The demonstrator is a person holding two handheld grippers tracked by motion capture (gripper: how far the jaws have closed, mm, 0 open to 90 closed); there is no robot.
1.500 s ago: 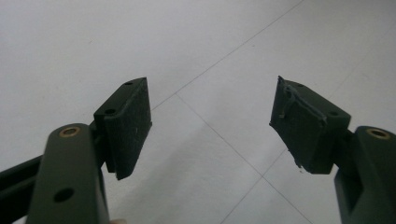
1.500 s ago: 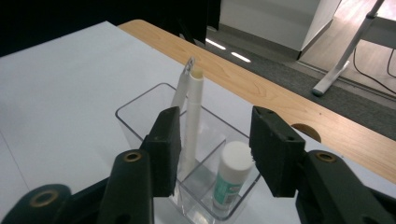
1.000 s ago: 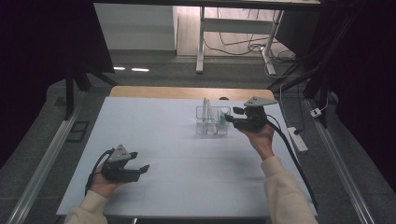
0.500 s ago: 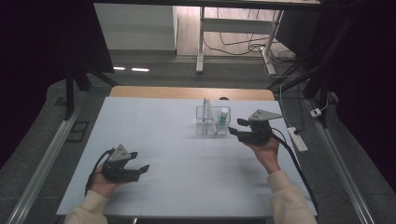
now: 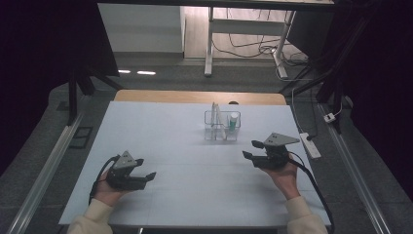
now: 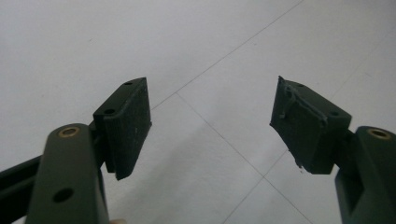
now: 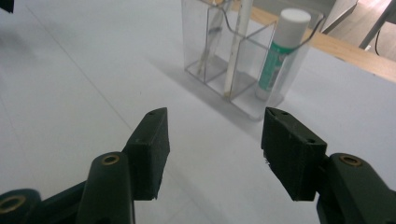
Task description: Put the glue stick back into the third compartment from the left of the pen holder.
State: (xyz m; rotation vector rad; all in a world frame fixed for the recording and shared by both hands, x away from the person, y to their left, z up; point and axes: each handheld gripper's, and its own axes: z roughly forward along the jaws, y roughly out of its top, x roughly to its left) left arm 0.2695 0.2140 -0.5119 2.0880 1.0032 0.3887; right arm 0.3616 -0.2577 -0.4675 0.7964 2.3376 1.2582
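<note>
Now, taking the clear plastic organizer as my landmark: it is a boxy, thin-walled holder split into compartments, standing on the far half of the white table, close to the wooden strip at its back edge. Inside it I see a glue stick, a cylinder with a white cap and green-and-white label, upright in the end compartment; a pale slim rod leans in the compartment next to it, and a thin metallic piece stands in the next one along, too faint to identify. My right gripper sits nearer me than the organizer and off to its right, apart from it; its flat, matte black pads stand wide apart with nothing between them, and they have just been opening. Compared with a second ago, that hand has drawn back from right beside the organizer and lower toward the tabletop. My left gripper rests well away toward the near left corner, unchanged, its ribbed pads spread wide and empty over bare table.
</note>
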